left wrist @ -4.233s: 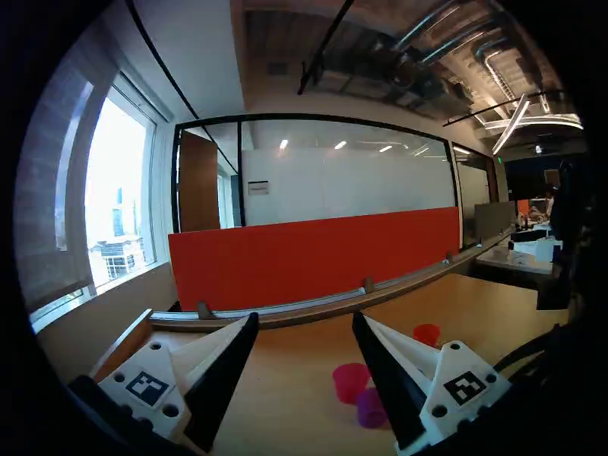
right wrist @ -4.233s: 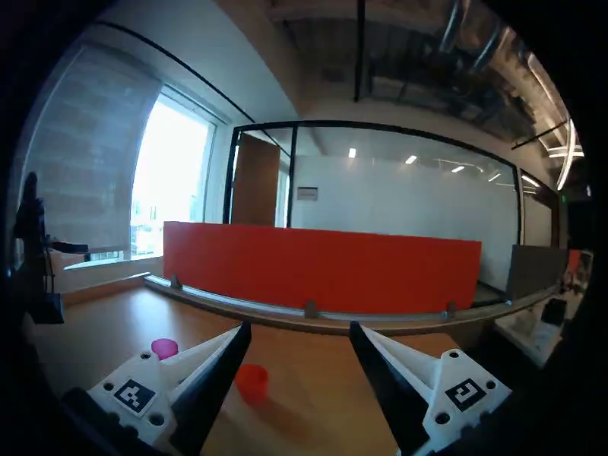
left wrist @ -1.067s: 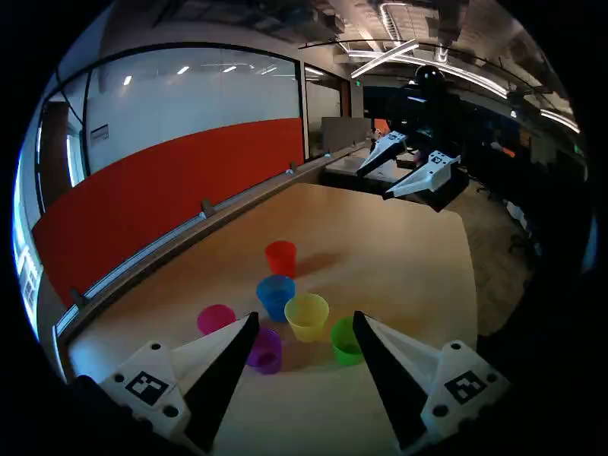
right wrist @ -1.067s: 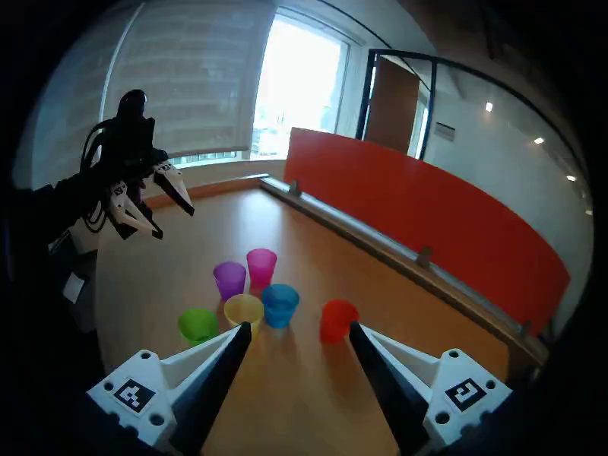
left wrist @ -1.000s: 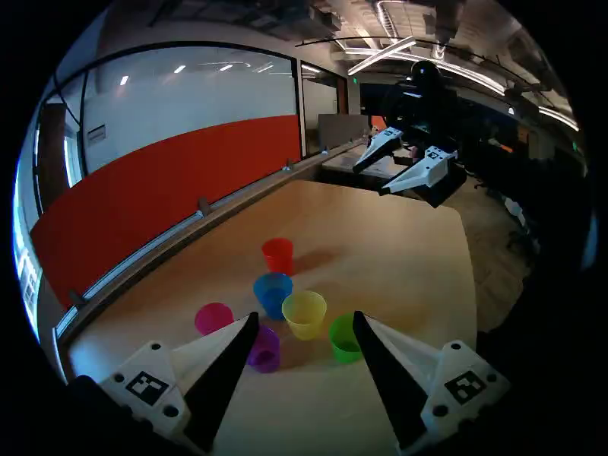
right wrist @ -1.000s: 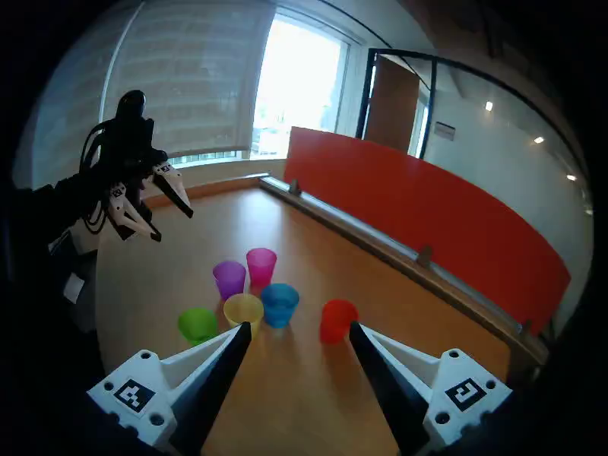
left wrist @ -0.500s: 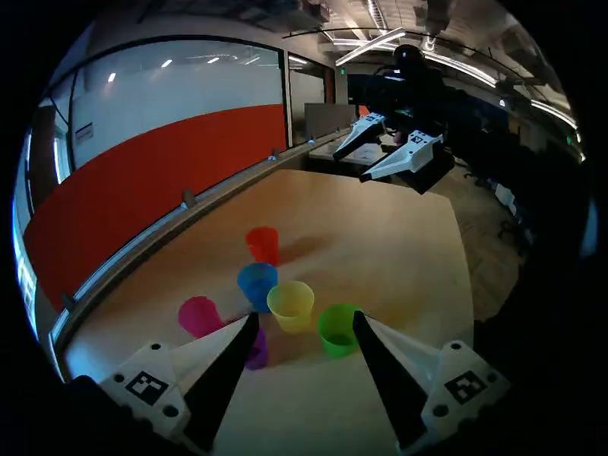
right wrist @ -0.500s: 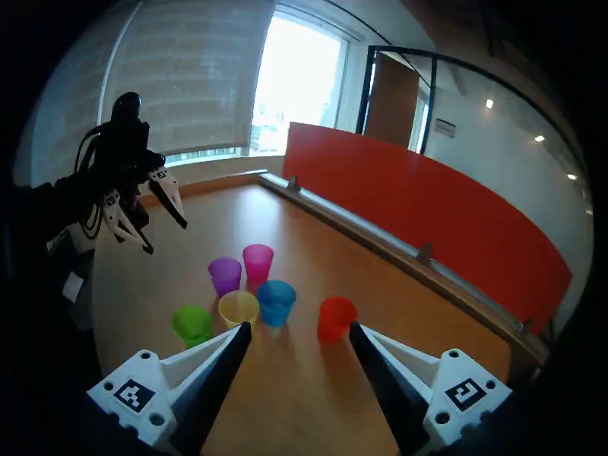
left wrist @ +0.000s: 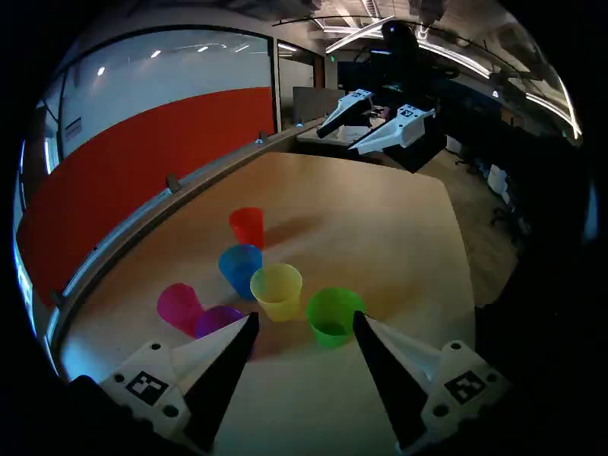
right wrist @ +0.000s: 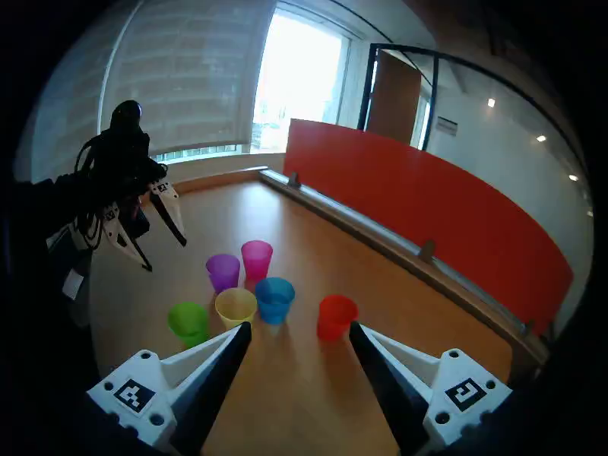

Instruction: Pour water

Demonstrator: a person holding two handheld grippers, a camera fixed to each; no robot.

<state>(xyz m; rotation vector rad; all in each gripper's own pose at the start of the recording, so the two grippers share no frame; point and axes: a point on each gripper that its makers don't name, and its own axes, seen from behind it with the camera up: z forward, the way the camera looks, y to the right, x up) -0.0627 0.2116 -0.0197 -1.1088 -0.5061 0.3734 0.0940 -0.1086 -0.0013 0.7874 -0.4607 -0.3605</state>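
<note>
**Both claws open and empty, cup cluster just ahead of them**

In the left gripper view, the left gripper is seen with its jaws spread wide and nothing held between them. Six plastic cups are stood upright on the wooden table, grouped close together. The green cup is placed nearest, just inside the tip of the view's right-hand finger, and contact cannot be told. The yellow cup is set in the gap between the fingers, just beyond the tips. The blue cup is found behind the yellow one, and the red cup farther back again. The purple cup is partly covered by the tip of the view's left-hand finger, with the pink cup just beside it. The right gripper is seen well apart, raised over the far end of the table, jaws apart and empty.

In the right gripper view, that gripper's jaws are likewise spread and empty, pointed at the cluster. The red cup is placed just inside the view's right-hand fingertip, with the blue and yellow cups near the left-hand one. The left gripper is seen beyond the cups, tilted down towards them.

Whether any cup holds water cannot be told.
</note>
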